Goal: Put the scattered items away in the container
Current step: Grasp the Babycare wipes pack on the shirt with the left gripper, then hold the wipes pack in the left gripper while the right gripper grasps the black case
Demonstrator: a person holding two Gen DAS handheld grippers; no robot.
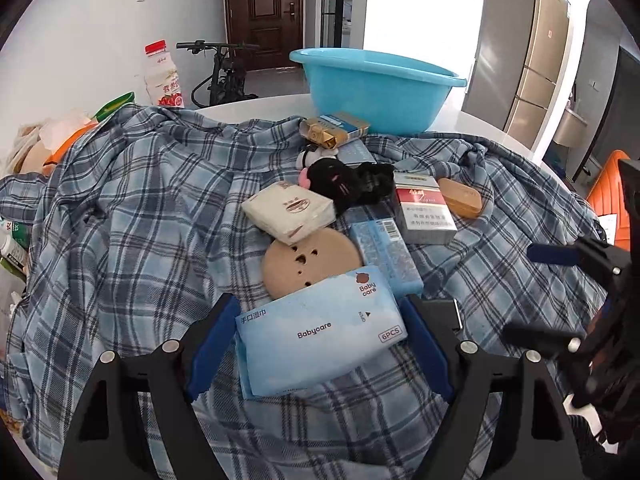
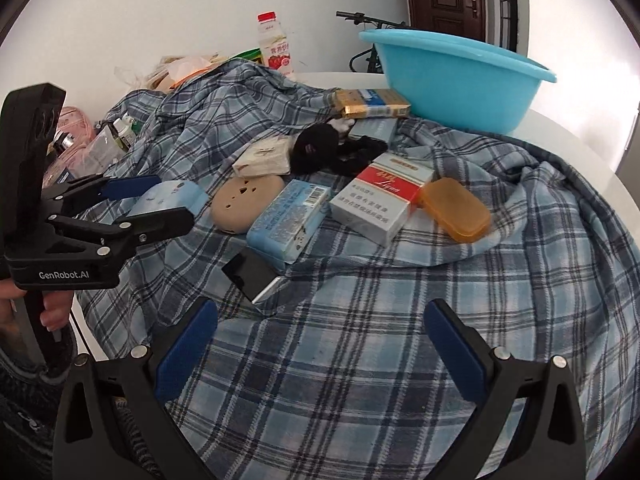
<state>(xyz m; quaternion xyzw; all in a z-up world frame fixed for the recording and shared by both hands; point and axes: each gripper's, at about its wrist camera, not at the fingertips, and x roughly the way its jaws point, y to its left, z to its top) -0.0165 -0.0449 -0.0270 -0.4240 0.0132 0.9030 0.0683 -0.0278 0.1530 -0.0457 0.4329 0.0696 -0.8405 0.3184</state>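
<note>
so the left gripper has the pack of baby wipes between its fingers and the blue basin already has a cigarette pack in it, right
Only the basin part is wrong. The left gripper does hold the pack of baby wipes, but both wrist views show the cigarette packs outside the blue basin: the red-and-white pack lies on the plaid cloth, and the gold-and-blue pack lies beside the basin's wall.

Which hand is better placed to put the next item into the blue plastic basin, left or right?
Left. Its tongs already clamp the pale blue wet-wipes pack, raised off the plaid cloth. The right tongs are open and empty. The blue plastic basin stands ahead.
</note>
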